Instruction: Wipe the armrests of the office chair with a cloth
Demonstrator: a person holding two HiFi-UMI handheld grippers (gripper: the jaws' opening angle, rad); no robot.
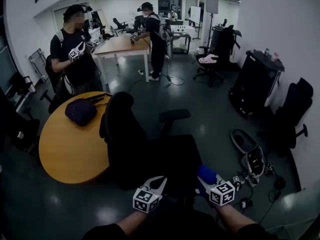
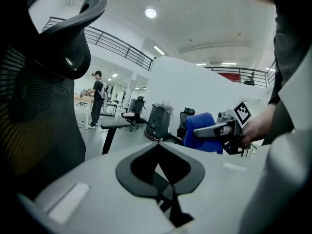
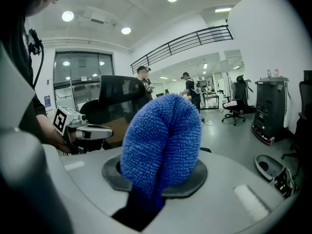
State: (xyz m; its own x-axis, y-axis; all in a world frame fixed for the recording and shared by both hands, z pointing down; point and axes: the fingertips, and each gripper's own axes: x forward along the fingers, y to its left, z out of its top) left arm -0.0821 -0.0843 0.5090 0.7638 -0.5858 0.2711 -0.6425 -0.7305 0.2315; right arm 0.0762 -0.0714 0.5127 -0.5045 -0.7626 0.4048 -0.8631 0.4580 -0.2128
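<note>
The black office chair (image 1: 131, 143) stands right in front of me, its backrest (image 2: 39, 130) filling the left of the left gripper view. One padded armrest (image 1: 174, 115) sticks out on the chair's right side; the same armrest (image 2: 119, 123) shows past the left jaws. My right gripper (image 1: 206, 183) is shut on a folded blue microfibre cloth (image 3: 161, 140), held low over the seat. That cloth (image 1: 206, 174) is clear of the armrest. My left gripper (image 1: 156, 185) hovers beside it, shut and empty.
A round wooden table (image 1: 70, 151) with a dark bag (image 1: 81, 110) stands left of the chair. Two people stand by a rectangular table (image 1: 122, 45) at the back. Gear and cables (image 1: 252, 158) lie on the floor at the right, near a black cabinet (image 1: 255, 81).
</note>
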